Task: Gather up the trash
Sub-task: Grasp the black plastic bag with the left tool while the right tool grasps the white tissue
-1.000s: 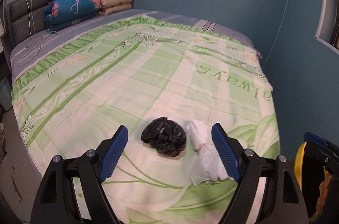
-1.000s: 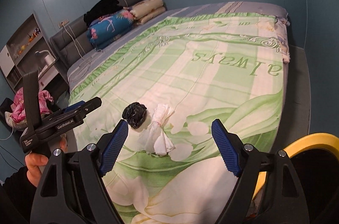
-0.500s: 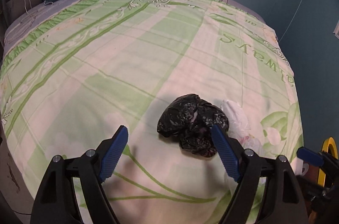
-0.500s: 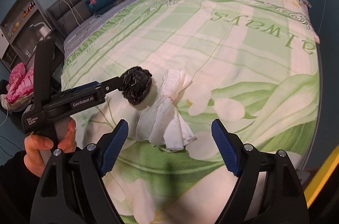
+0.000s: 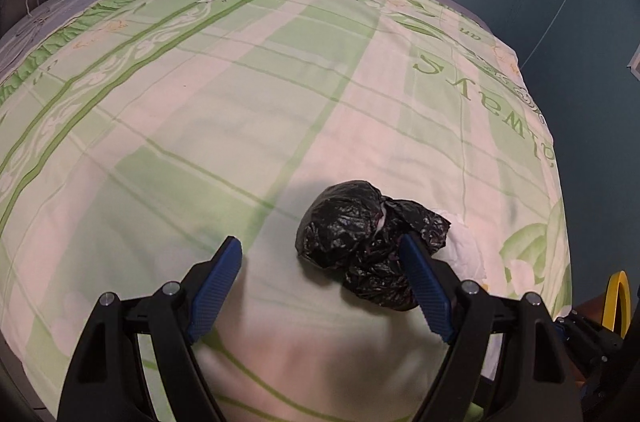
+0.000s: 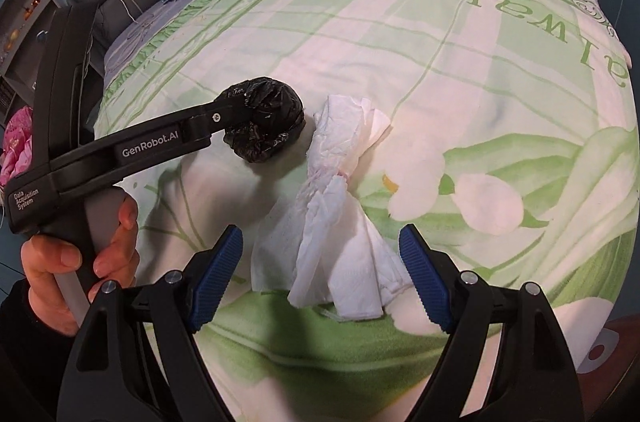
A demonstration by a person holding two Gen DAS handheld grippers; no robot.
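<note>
Wide open bedspread (image 5: 240, 142) from 9 to 1 o'clock in left wrist view, flat green-and-cream cloth, bare there. Bed edge drops off at 3 o'clock to blue wall; yellow rim (image 5: 618, 298) peeks past edge at 4 o'clock. Pillows stacked far at 11 o'clock.

Trash count: 2 pcs. 1 black plastic bag (image 5: 360, 242), crumpled into shiny ball, approx centre-low of left view. 1 white tissue wad (image 6: 336, 234), pinched at middle, fanned out at both ends, just beside bag on its 3 o'clock side, touching or nearly.

Grippers: 2. Left gripper (image 5: 324, 282) spread wide, gripping nothing; right finger overlaps bag's edge, contact unclear. Right gripper (image 6: 320, 278) spread wide too, tissue's near end between blue pads, not pinched. Hand (image 6: 76, 262) on left tool's handle at 8 o'clock in right view.
</note>
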